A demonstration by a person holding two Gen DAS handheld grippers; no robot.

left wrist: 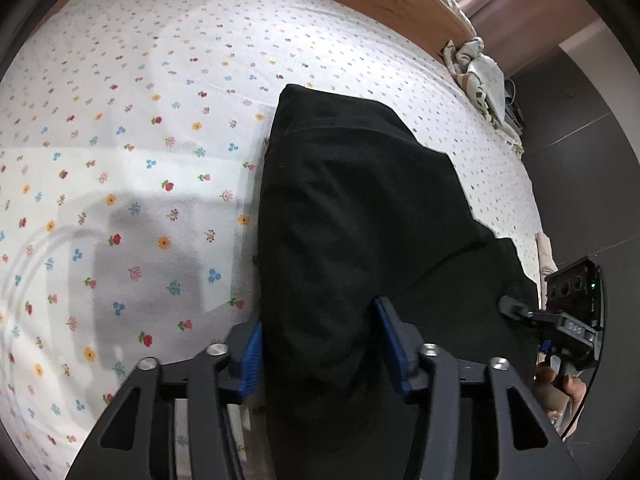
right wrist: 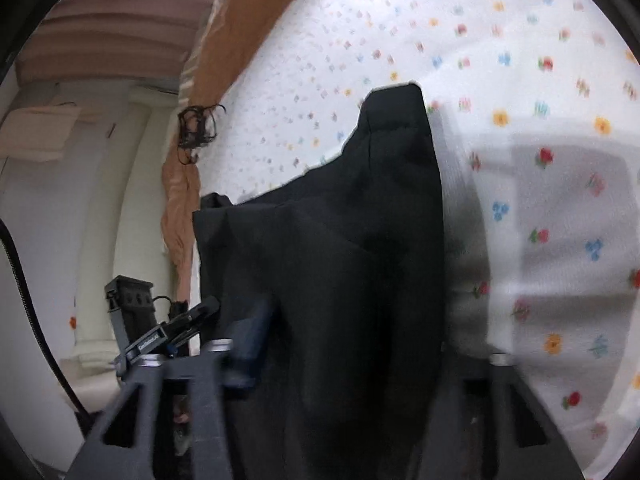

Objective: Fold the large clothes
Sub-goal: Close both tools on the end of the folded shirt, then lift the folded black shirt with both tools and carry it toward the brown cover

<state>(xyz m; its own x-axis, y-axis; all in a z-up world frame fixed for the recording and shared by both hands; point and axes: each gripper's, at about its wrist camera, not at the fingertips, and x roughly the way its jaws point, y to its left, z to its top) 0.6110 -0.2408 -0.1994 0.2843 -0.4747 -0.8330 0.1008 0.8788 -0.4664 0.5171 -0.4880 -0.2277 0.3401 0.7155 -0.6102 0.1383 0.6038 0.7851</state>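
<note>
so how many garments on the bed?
1: a black garment lying on the floral sheet, its near edge between both claws. Crumpled fabric at the bed's far corner may be another.

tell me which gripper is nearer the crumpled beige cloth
right, probably. the right gripper sits at the black garment's edge on the crumpled beige cloth's side of the bed; the left gripper is further across, with the garment between its jaws

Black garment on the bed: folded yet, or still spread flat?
Partly folded. The black garment lies as a narrow doubled strip on the floral sheet, with stepped layered edges along one side. Its near end is bunched between both grippers, not laid flat.
</note>
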